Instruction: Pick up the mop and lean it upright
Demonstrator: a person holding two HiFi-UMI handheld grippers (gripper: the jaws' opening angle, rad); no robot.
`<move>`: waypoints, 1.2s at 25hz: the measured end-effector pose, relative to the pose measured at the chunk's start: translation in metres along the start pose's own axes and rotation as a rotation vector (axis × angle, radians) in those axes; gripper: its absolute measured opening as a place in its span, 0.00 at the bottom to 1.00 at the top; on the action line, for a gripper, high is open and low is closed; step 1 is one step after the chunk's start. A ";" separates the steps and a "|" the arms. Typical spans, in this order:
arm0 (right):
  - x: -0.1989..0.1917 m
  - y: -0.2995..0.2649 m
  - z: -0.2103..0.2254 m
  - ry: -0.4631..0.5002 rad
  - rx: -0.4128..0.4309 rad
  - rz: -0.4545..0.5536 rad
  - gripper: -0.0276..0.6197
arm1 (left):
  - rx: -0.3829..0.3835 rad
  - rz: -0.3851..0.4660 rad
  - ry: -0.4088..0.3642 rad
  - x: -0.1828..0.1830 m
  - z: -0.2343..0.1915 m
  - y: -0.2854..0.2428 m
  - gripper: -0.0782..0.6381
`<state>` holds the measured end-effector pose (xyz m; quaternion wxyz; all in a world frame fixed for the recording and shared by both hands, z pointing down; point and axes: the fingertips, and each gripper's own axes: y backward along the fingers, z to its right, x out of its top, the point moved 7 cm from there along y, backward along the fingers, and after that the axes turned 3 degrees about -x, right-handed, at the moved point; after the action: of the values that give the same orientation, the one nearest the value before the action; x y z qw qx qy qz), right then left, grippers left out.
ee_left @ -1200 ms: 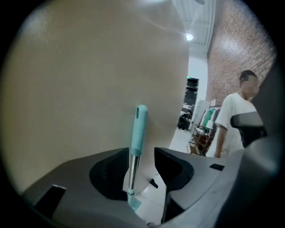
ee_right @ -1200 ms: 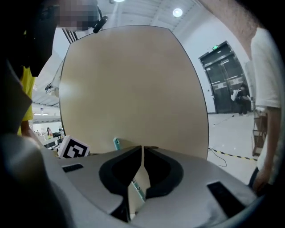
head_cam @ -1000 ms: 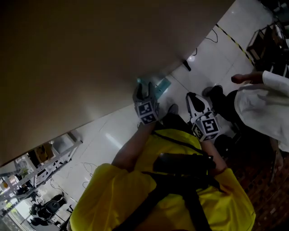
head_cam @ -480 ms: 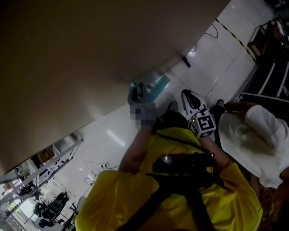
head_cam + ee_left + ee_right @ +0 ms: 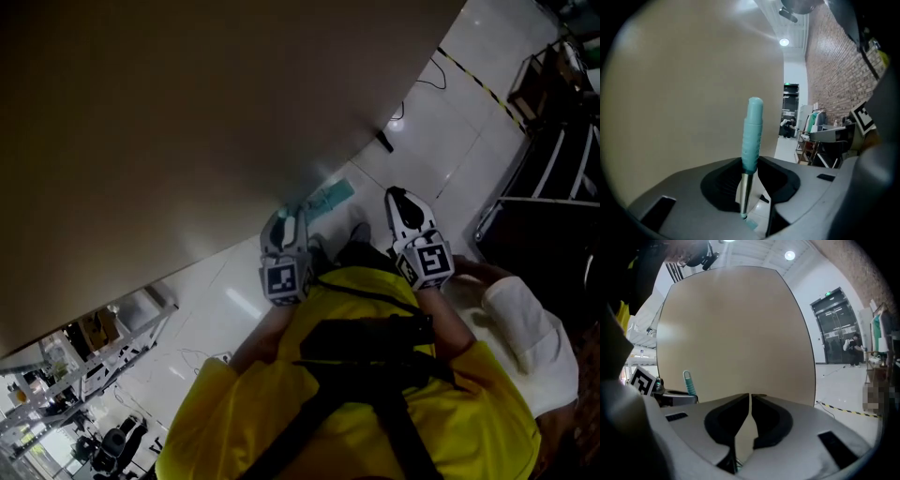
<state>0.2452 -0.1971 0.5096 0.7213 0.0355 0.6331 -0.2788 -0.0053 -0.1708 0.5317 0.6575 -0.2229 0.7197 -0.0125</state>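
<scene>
Head view, steeply down over a yellow top (image 5: 375, 422) w/ black straps. L tongs (image 5: 286, 230) near frame centre, R tongs (image 5: 398, 204) just beside at 3 o'clock. Both aimed toward 12 o'clock at a beige wall (image 5: 187, 112).

L tongs clamped on the mop handle (image 5: 752, 131). In left gripper view, metal shaft pinched btwn the black pads (image 5: 722, 185), teal ribbed grip upright above them toward 12 o'clock. Handle close in front of the wall; contact w/ wall not clear. Teal mop head (image 5: 330, 197) flat on white floor tiles (image 5: 441, 131) at the wall's foot, approx 1 o'clock from L tongs.

R tongs narrowed to a thin slit, nothing btwn them. In right gripper view, L tongs and the teal grip visible at 9 o'clock, wall filling the centre.

Yellow-black tape line (image 5: 478, 80) across the floor at 1 o'clock in head view. White sleeve (image 5: 525, 328) of another person at 4 o'clock, close beside the R arm. Brick wall (image 5: 834, 61) at 2 o'clock in left gripper view, ceiling lamp (image 5: 784, 42) at 12 o'clock.
</scene>
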 end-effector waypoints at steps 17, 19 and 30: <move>0.113 0.036 -0.033 0.119 -0.020 0.270 0.08 | -0.405 0.256 -0.078 0.201 0.033 0.028 0.26; 0.119 0.039 -0.035 0.133 -0.025 0.288 0.08 | -0.417 0.270 -0.081 0.208 0.035 0.030 0.26; 0.118 0.044 -0.037 0.159 -0.053 0.292 0.08 | -0.395 0.248 -0.053 0.196 0.035 0.029 0.26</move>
<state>0.2373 -0.1871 0.3785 0.7025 0.1298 0.6834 -0.1505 0.0118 -0.2015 0.3341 0.6162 -0.2574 0.7126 0.2153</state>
